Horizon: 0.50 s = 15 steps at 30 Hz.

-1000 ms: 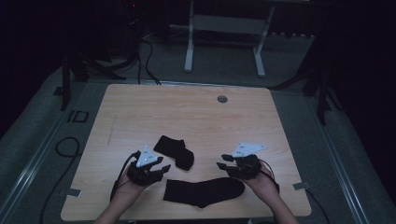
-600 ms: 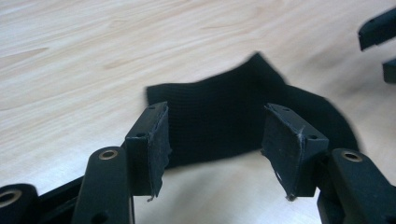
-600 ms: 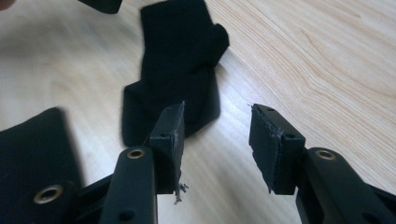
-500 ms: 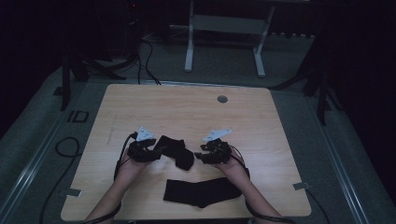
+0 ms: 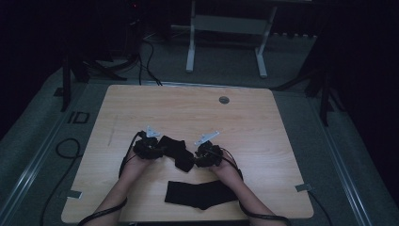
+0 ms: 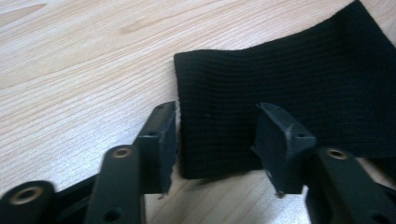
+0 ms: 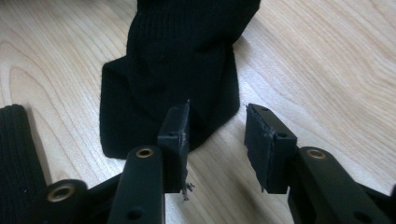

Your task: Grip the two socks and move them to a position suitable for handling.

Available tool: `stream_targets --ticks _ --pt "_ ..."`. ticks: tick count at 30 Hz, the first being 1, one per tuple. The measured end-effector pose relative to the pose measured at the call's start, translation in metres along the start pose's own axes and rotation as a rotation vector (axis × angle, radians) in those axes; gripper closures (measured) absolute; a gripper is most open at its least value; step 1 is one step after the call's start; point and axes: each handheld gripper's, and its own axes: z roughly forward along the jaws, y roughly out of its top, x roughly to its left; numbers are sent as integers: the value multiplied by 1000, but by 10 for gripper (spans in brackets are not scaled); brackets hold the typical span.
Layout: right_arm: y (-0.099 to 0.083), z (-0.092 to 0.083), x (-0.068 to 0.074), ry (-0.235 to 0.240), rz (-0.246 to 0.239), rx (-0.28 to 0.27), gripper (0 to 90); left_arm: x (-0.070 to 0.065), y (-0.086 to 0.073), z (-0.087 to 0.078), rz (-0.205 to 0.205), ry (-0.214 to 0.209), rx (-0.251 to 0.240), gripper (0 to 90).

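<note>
A crumpled black sock lies in the middle of the wooden table. My left gripper sits at its left end, open, with the ribbed cuff lying on the table between and ahead of the jaws. At the sock's right end my right gripper is open too. Its left finger overlaps the sock's folded end, and bare wood shows in the gap. A second black sock lies flat near the front edge, between the person's forearms.
A round grey grommet is set into the table's far side. The flat sock's edge shows at the left of the right gripper view. Desk legs and cables stand on the dark floor beyond the table.
Both hands have moved away from the front edge and inward, from beside the flat sock to the two ends of the crumpled sock. Neither sock has moved.
</note>
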Motion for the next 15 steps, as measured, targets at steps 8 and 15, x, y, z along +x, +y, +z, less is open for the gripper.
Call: stream_targets --ticks 8,15 --pt "1 -1 6 15 -22 7 867 -8 3 -1 43 -21 15 766" --pt "0 -13 7 -18 -39 -20 890 -13 3 -7 50 -22 -3 817"
